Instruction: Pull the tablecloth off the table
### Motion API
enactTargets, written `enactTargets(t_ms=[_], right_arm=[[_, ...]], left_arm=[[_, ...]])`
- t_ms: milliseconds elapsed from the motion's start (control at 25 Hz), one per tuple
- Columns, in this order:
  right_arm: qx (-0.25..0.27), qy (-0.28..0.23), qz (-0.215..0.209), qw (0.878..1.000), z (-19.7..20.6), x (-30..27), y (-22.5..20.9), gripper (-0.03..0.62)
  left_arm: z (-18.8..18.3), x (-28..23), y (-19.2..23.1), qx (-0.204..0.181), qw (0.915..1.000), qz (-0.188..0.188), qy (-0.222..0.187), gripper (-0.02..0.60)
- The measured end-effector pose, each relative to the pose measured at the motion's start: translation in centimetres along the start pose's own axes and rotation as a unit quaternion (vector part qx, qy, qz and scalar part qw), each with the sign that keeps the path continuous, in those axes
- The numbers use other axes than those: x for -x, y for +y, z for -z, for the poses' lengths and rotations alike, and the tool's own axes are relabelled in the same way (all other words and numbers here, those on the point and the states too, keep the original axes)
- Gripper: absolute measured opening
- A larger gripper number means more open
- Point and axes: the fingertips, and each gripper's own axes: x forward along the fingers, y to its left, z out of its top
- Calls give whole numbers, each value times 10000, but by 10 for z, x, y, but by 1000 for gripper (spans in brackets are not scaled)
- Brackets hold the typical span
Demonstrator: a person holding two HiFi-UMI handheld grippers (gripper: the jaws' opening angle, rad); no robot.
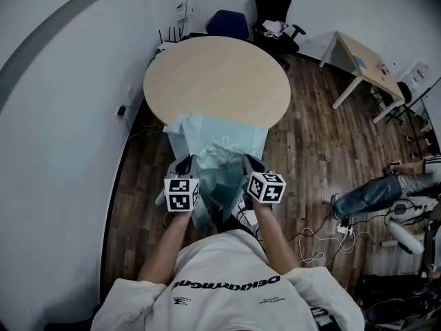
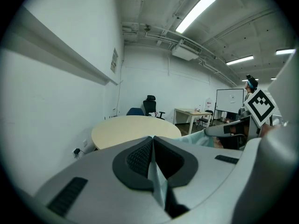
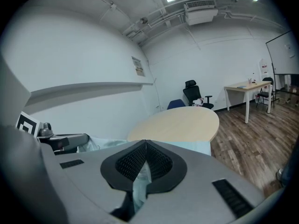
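Note:
The pale blue-green tablecloth (image 1: 219,138) hangs off the near edge of the round wooden table (image 1: 217,78), whose top is almost all bare. The cloth bunches between my two grippers below the table edge. My left gripper (image 1: 187,165) is shut on the cloth's left part; a thin fold of cloth (image 2: 158,178) shows pinched between its pads. My right gripper (image 1: 251,164) is shut on the right part, with cloth (image 3: 140,180) caught between its pads. The table (image 2: 135,127) lies ahead in the left gripper view, and the table (image 3: 180,120) ahead in the right gripper view.
A blue chair (image 1: 228,23) and a black office chair (image 1: 274,12) stand behind the table. A rectangular desk (image 1: 364,64) is at the back right. Cables (image 1: 324,233) and a seated person's legs (image 1: 375,192) lie on the wooden floor at right. A white wall (image 1: 62,116) runs along the left.

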Motion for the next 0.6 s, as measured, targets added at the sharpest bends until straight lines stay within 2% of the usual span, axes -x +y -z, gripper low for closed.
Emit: enactTargets(t_ms=[280, 600], right_arm=[[-146, -245, 124, 9995, 0, 53, 3, 31], [301, -655, 216, 9972, -8, 96, 20, 31]], left_arm=[[-15, 48, -11, 6, 9997, -18, -259, 15], [-28, 94, -17, -62, 9978, -239, -610, 15]])
